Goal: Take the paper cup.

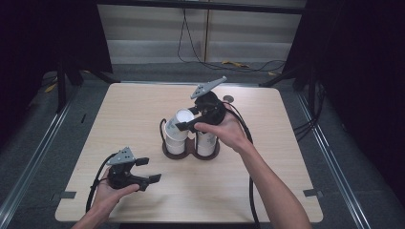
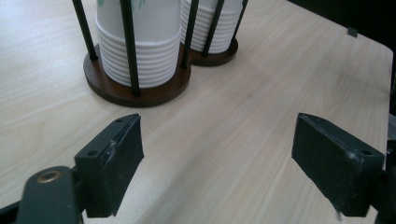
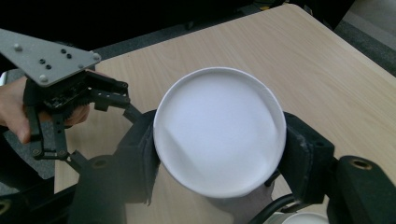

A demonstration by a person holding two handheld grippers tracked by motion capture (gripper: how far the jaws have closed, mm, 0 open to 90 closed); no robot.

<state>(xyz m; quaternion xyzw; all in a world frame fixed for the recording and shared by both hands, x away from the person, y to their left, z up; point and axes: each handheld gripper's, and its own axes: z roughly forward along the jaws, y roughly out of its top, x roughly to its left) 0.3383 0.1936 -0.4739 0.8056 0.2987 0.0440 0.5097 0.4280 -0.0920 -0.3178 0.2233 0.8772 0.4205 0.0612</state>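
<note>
Paper cup point(image 3: 219, 130), white and empty, sat pinched between the fingers point(image 3: 306, 154) of the right gripper point(image 1: 187, 120), held above the left stack in the dark wooden cup holder point(image 1: 191, 151) at the middle of the desk point(image 1: 267, 191). Judging by that, the cup had been picked off the stack or was about to go onto it; which, the pictures could not tell. Both stacks point(image 2: 140, 46) stood in the holder's black rods, so most of the work seemed left. The right hand point(image 1: 224, 131) reached in from the right, wrist bent, gripper pointing left and slightly down. The left gripper point(image 1: 145, 171) rested low near the desk's front left, its fingers spread wide on nothing, aimed at the holder.
</note>
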